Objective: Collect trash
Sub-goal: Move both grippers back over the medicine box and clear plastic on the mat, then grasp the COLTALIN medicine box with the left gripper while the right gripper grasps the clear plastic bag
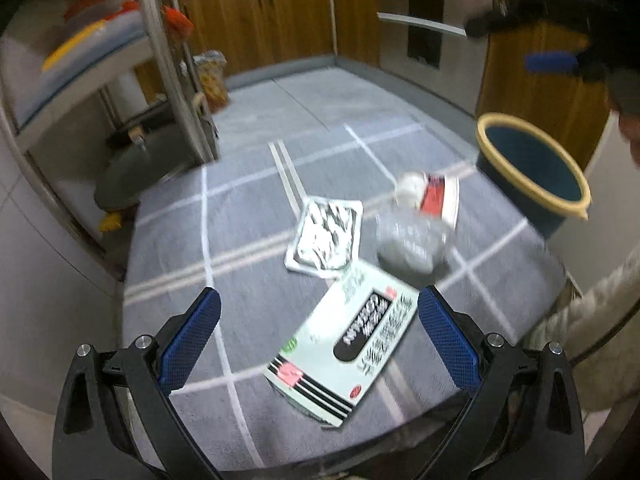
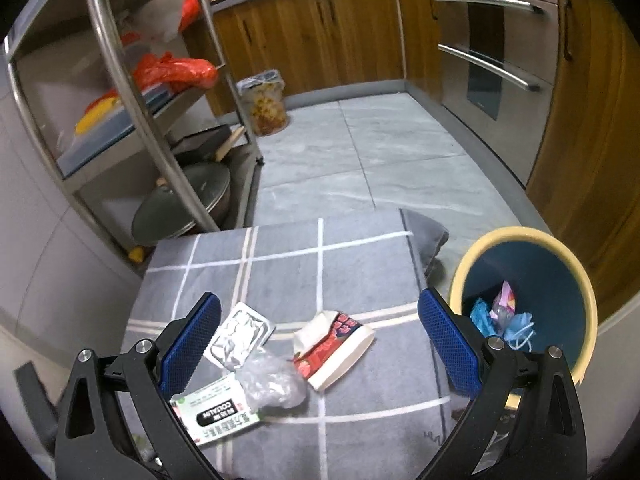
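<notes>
four bits of trash lie on the grey checked bench (image 2: 360,420), left to right: one box (image 2: 214,410), one foil tray (image 2: 240,338), one crumpled bag (image 2: 272,382), one carton (image 2: 334,342). one bin (image 2: 524,304) stands just off the right edge, with some trash inside. left tongs (image 1: 320,342) and right tongs (image 2: 320,342) both gape wide, holding nothing. risks: the flat box may slide from the pads, and the limp bag may snag its neighbours and drag them off.
</notes>
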